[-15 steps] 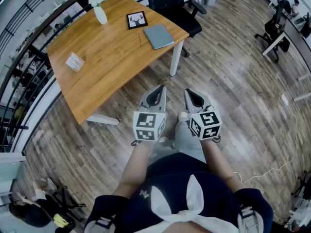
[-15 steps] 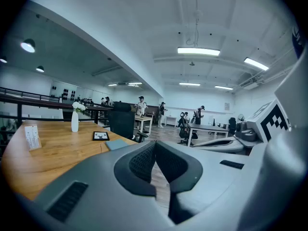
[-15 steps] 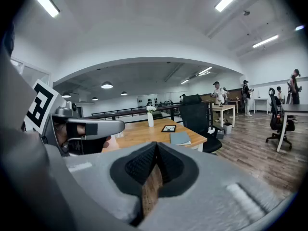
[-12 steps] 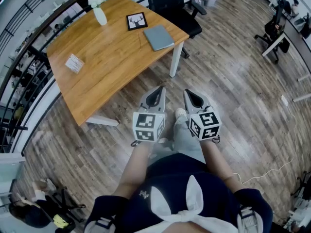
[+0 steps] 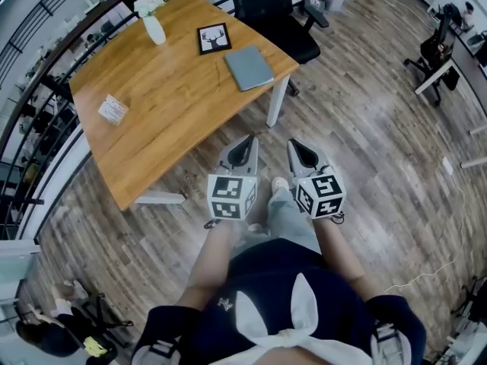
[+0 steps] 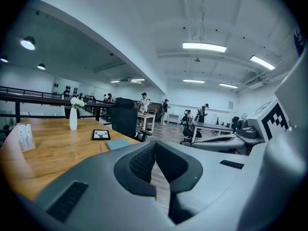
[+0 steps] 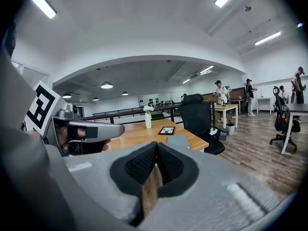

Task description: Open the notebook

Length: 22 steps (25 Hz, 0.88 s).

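Notebook (image 5: 249, 68) is seen closed on the table (image 5: 175, 112), near a corner (nothing opened yet); the left gripper (image 5: 248, 144) and right gripper (image 5: 297, 147) are held clenched, empty, well apart from it.

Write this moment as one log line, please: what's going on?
notebook: closed, on table | left tool: shut, empty | right tool: shut, empty | both: short of table

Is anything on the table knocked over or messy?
No, nothing stands out. The vase stands upright, and the picture, closed notebook and card sit tidily on the table.
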Each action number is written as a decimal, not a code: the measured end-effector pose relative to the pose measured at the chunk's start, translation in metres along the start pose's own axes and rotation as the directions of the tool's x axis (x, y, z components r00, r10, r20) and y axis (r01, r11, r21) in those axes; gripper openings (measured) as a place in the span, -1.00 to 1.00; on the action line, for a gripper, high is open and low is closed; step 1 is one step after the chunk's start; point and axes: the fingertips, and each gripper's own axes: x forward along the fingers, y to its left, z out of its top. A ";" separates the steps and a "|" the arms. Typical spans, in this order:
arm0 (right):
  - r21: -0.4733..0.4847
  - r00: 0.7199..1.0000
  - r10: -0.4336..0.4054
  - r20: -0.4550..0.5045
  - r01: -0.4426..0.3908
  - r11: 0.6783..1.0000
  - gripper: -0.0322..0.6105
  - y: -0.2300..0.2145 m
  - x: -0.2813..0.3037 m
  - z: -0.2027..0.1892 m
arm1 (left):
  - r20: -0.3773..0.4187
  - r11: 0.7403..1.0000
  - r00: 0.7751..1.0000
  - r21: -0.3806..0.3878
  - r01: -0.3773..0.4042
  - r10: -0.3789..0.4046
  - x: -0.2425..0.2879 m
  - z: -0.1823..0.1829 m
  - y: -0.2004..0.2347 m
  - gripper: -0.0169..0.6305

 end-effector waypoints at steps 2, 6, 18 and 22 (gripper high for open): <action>0.003 1.000 0.001 -0.005 -0.001 1.000 -0.90 -0.014 0.012 0.004 | -0.004 1.000 1.000 0.000 -0.003 0.003 0.017 0.004 0.005 -0.90; 0.004 1.000 0.003 -0.012 -0.003 1.000 -0.90 -0.046 0.041 0.016 | -0.009 1.000 1.000 -0.003 -0.015 0.015 0.055 0.015 0.017 -0.89; 0.008 0.997 0.059 -0.045 -0.059 0.998 -0.90 -0.123 0.118 0.035 | -0.048 0.996 0.995 0.003 -0.089 0.089 0.155 0.024 0.050 -0.79; 0.008 0.995 0.086 -0.058 -0.086 0.996 -0.90 -0.143 0.139 0.037 | -0.091 0.995 0.991 0.037 -0.090 0.093 0.186 0.019 0.052 -0.49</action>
